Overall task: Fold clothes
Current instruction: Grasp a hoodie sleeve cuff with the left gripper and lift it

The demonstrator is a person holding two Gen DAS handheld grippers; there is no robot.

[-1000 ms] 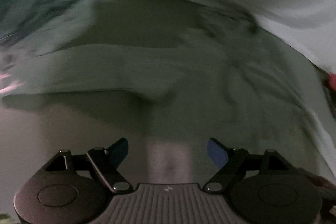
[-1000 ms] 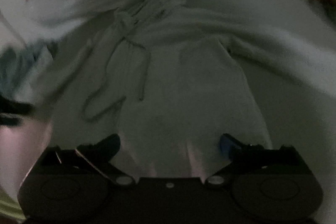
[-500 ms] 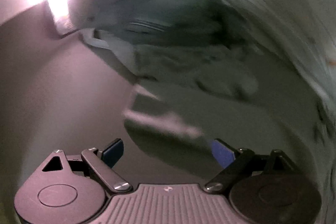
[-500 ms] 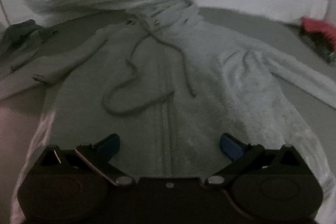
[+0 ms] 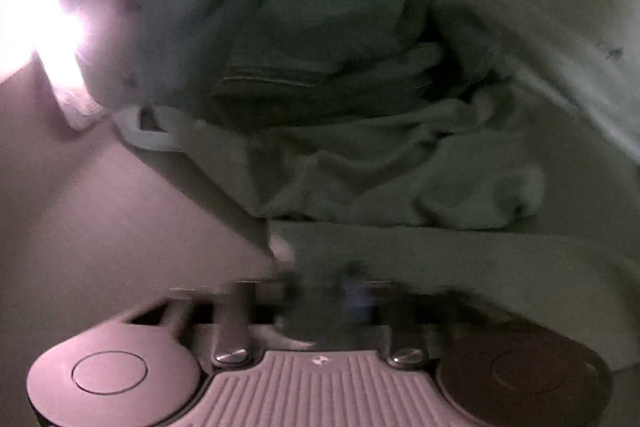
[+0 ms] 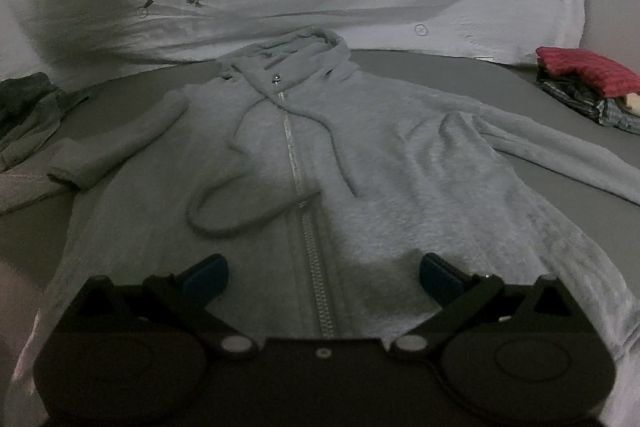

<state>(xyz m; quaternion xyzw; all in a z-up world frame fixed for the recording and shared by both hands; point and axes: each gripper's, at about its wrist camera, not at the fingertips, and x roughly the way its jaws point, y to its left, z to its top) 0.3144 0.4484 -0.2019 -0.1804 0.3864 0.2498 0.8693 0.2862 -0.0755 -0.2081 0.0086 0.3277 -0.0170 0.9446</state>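
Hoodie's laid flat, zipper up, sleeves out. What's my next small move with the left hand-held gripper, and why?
Probably draw the sleeve inward across the hoodie chest. The left hand-held gripper sits at its cuff, fingers blurred but seemingly together; the right hand-held gripper is open over the hem.

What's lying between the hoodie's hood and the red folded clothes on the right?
Only bare grey bed surface between the hood and the red clothes, in the right wrist view.

Both views are dimly lit, grainy and bent at the fisheye edges. In the left wrist view, glare [image 5: 36,39] is seen upper left, and the left gripper's fingertips [image 5: 352,295] are smeared by blur.
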